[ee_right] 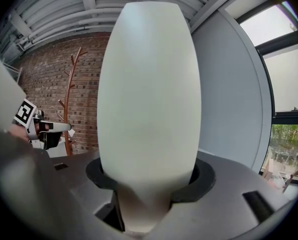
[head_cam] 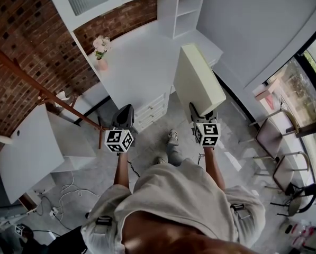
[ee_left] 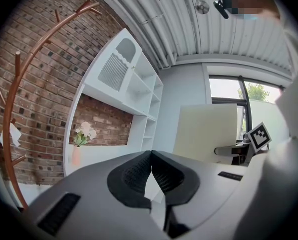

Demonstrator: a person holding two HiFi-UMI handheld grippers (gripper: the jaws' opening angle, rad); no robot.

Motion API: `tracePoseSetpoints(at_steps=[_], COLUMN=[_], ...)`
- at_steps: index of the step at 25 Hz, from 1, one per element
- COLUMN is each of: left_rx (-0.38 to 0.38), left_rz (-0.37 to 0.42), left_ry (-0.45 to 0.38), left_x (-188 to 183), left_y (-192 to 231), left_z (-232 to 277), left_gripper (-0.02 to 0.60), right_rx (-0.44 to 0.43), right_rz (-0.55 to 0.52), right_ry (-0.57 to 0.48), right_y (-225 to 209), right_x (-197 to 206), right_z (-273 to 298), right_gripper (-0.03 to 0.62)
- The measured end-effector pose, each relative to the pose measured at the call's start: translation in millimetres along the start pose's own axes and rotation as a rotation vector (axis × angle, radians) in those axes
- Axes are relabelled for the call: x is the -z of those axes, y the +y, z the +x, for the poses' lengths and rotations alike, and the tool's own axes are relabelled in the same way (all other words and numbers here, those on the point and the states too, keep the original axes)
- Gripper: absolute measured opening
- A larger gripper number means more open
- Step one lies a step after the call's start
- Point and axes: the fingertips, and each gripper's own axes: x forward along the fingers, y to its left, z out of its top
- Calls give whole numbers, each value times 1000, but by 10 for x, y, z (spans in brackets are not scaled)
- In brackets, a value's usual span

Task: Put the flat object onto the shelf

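Before the tall white shelf unit [head_cam: 185, 10], the right gripper [head_cam: 199, 110] is clamping a flat cream rectangular panel [head_cam: 196, 78] upright. Left of that unit, the left gripper [head_cam: 125, 114] is hovering, jaws clenched on nothing.

The flat board [head_cam: 198, 81] sits in the right gripper [head_cam: 201, 113], to the right of the left gripper [head_cam: 125, 111]. Behind both is the counter [head_cam: 142, 67]. A flower vase [head_cam: 101, 62] stands on its left end, and the shelf [head_cam: 188, 7] is at its back right.

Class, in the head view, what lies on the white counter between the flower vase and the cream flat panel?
Nothing: the head view shows the white counter bare from the flower vase to the flat panel.
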Motion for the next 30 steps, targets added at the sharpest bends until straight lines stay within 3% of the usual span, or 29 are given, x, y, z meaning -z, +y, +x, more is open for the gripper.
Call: tracePoseSetpoints(at_steps=[11, 30], left_rx=[-28, -64], left_rz=[26, 25], left_ry=[-1, 31], left_x=[-93, -379], left_y=[262, 708], left_z=[529, 2411], left_gripper=[15, 15], right_rx=[8, -45], right_rz=[19, 56], right_ry=[0, 19], right_y=[-283, -1127], right_x=[-25, -393], right_z=[542, 2364], right_gripper=[276, 276])
